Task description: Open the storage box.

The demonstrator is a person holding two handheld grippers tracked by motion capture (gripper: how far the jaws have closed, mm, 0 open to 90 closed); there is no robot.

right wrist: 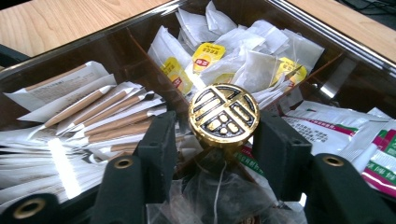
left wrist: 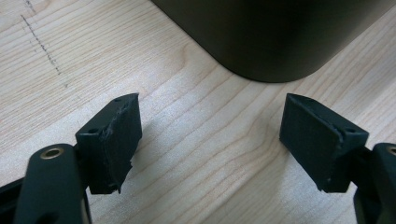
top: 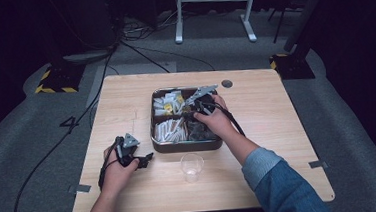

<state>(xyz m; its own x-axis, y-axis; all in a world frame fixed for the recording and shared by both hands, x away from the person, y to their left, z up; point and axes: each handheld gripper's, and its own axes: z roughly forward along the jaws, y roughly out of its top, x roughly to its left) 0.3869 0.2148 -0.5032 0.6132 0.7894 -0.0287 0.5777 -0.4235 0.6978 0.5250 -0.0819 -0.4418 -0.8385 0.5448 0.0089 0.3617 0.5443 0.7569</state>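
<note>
Two tongs are in use on a light wood-grain counter (top: 125, 98), and the landmark is the dark metal compartment tray (top: 186, 145) at its middle. The tray has rounded corners and a glossy rim; inside lie white paper tea bags with yellow tags (right wrist: 219, 56), paper-wrapped wooden stir sticks (right wrist: 100, 109) and glossy printed sachets (right wrist: 336, 126).

The round gold-and-black embossed knob (right wrist: 224, 114) stands at the centre of the tray, where the dividers meet. What carries the knob is hidden below it, behind a translucent mesh bag. The right tongs (right wrist: 212, 144) reach into the tray with their matte black jaws apart, one on each side of the knob; whether the pads touch it cannot be told.

The left tongs (left wrist: 210, 140) rest on the counter just outside the tray's near left corner, jaws wide apart on bare wood. A clear plastic cup (top: 192, 167) stands just in front of the tray.
</note>
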